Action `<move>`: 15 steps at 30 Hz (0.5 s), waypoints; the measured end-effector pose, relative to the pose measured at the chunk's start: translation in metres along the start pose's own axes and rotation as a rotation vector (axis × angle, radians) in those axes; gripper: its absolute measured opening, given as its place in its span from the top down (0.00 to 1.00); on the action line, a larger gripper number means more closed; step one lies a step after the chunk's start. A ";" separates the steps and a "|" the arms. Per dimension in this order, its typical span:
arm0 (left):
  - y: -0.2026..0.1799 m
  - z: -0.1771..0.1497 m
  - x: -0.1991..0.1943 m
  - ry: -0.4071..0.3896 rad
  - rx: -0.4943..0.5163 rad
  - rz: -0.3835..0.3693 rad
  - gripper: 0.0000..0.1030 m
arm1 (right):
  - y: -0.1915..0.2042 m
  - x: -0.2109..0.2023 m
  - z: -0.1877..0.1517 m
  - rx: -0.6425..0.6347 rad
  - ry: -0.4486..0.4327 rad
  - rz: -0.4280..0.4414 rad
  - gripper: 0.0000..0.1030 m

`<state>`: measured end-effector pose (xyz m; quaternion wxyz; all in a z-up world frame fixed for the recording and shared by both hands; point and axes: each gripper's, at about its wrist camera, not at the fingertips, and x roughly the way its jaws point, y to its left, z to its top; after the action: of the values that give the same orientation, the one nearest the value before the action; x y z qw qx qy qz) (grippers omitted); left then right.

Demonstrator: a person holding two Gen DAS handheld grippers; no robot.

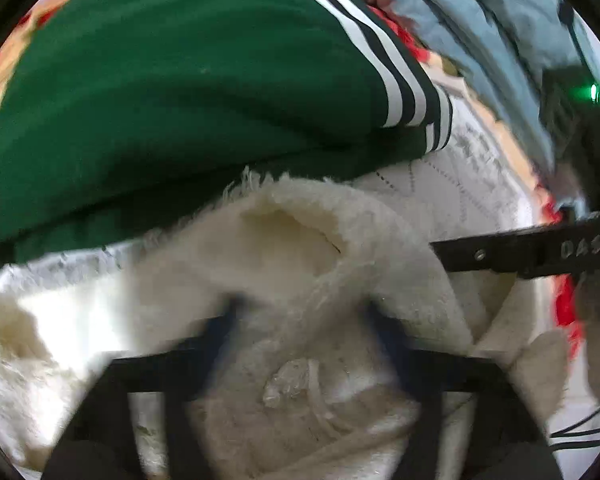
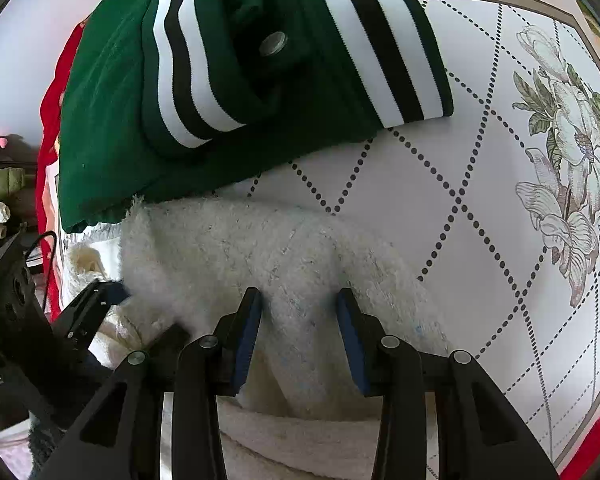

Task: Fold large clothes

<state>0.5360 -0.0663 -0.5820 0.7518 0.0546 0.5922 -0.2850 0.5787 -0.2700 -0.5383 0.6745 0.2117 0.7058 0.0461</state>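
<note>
A cream fleece garment (image 2: 236,252) lies bunched on a white quilted bed cover (image 2: 420,184). My right gripper (image 2: 300,308) straddles a ridge of the fleece, its blue pads (image 2: 248,340) pressing the cloth from both sides. My left gripper (image 1: 300,316) is blurred and also has the cream fleece (image 1: 300,248) between its fingers; it shows in the right wrist view (image 2: 104,296) at the garment's left end. A folded green garment (image 2: 220,80) with black and white striped cuffs lies just beyond; it fills the top of the left wrist view (image 1: 180,100).
The cover has a dotted diamond pattern and a printed flower (image 2: 568,152) at the right. A red edge (image 2: 48,120) borders the cover at the left. Clutter (image 2: 0,184) sits beyond the left edge. A grey-blue cloth (image 1: 480,20) lies at the back.
</note>
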 end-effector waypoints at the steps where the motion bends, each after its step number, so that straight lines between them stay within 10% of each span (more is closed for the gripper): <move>1: -0.002 0.000 0.000 -0.005 0.012 -0.003 0.80 | -0.001 0.000 0.000 -0.001 0.000 0.001 0.60; 4: -0.002 -0.008 -0.007 -0.024 0.021 0.007 0.93 | 0.003 0.001 -0.001 -0.014 -0.005 0.001 0.62; 15: 0.022 -0.027 -0.015 0.015 -0.027 0.039 0.94 | 0.008 -0.004 -0.006 -0.006 -0.151 -0.158 0.83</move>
<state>0.5217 -0.0309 -0.5815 0.7535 0.0579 0.6002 -0.2621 0.5752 -0.2629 -0.5316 0.7278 0.1562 0.6674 -0.0211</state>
